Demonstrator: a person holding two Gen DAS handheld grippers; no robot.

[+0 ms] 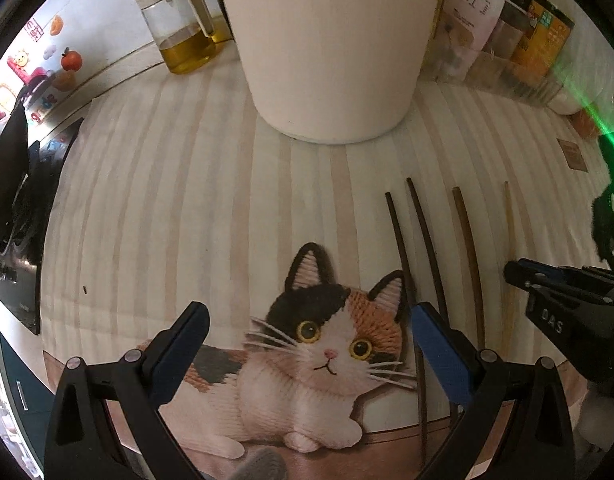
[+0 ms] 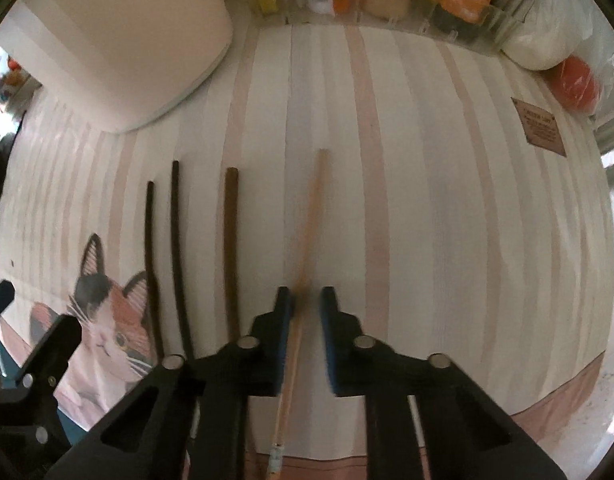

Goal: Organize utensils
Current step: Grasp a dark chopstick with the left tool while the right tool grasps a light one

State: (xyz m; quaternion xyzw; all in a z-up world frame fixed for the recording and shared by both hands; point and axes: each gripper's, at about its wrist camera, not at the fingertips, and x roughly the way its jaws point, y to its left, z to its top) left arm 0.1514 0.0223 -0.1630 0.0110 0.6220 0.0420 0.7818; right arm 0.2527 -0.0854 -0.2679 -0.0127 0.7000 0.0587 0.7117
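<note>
Several chopsticks lie side by side on a striped cat mat [image 1: 187, 200]: two thin dark ones [image 1: 403, 248], a brown one [image 1: 469, 248] and a pale wooden one [image 2: 311, 216]. My right gripper [image 2: 307, 300] straddles the pale chopstick with its jaws partly open, one blue pad close against it; the stick is blurred there. It also shows at the right edge of the left wrist view [image 1: 547, 284]. My left gripper [image 1: 307, 320] is open and empty above the cat picture, its right finger beside the dark chopsticks. A white tall container [image 1: 327, 40] stands at the back.
An oil jug [image 1: 179, 24] stands back left beside the container. Packets and jars [image 1: 519, 32] line the back right in a clear rack [image 2: 387, 4]. A white bag and an orange ball [image 2: 575, 80] sit at the far right. A stove [image 1: 23, 220] lies to the left.
</note>
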